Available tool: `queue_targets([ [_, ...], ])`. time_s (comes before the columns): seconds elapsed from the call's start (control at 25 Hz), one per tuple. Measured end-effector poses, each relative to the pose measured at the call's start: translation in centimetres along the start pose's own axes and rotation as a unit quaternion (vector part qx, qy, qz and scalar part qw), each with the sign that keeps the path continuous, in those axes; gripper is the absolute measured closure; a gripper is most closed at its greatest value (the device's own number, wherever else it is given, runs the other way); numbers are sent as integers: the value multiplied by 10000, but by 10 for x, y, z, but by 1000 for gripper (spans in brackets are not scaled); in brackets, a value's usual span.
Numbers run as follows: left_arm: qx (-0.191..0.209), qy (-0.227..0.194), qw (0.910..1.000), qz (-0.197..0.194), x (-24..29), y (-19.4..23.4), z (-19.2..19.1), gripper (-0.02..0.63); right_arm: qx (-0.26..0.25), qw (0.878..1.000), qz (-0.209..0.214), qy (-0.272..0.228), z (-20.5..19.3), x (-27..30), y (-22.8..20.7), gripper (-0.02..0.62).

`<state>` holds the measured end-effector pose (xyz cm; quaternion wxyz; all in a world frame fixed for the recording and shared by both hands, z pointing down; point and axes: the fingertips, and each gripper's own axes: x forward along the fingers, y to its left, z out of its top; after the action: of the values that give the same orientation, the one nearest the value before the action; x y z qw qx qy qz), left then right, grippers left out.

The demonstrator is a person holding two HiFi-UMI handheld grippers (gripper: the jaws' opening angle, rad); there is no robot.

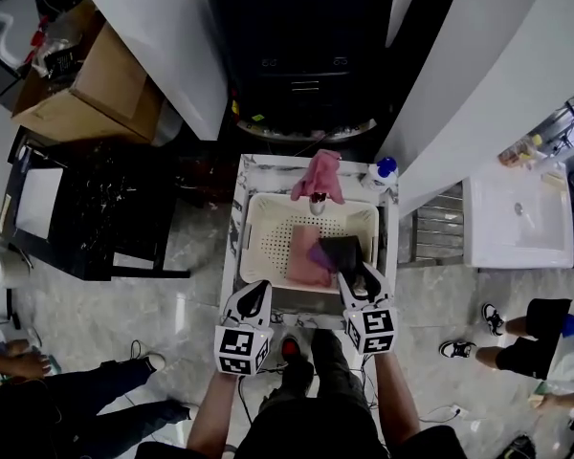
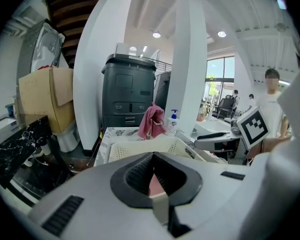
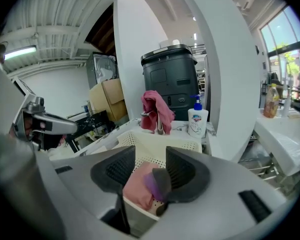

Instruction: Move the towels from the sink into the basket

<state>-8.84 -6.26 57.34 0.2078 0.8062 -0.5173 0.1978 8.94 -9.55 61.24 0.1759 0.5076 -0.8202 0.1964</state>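
A white perforated basket (image 1: 268, 202) sits in the marble-topped sink unit. A pink towel (image 1: 301, 261) lies in it, with a purple towel (image 1: 319, 253) and a dark towel (image 1: 342, 251) at its near right corner. My right gripper (image 1: 359, 277) hovers over that corner, open, and the towels (image 3: 137, 186) show below its parted jaws untouched. Another pink towel (image 1: 318, 175) hangs over the tap behind the basket. My left gripper (image 1: 253, 295) waits at the basket's near left edge, tips together and empty. In the left gripper view the basket (image 2: 140, 148) lies just ahead.
A soap bottle (image 1: 385, 170) stands at the back right of the unit. A dark cabinet (image 1: 301, 55) is behind it, a cardboard box (image 1: 91, 89) and black table (image 1: 86, 208) to the left, a white washbasin (image 1: 517, 218) to the right. People's legs (image 1: 517, 338) stand nearby.
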Motion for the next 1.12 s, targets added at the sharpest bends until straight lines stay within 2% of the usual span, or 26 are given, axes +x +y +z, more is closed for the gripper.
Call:
queue_targets([
  [0.4,108,-305,9995,48,-8,-11,29,598,-203,9988,8,-437,43,-15,-5,403],
  [0.44,118,-337,9993,64,-8,-11,33,598,-226,9985,16,-489,49,-15,-6,410],
  [0.64,137,-505,9985,162,-10,-9,53,598,-383,9966,-14,-733,78,-16,-10,534],
  [1.12,190,-884,9945,521,-8,-14,99,598,-624,9910,488,-1076,130,-13,-2,549],
])
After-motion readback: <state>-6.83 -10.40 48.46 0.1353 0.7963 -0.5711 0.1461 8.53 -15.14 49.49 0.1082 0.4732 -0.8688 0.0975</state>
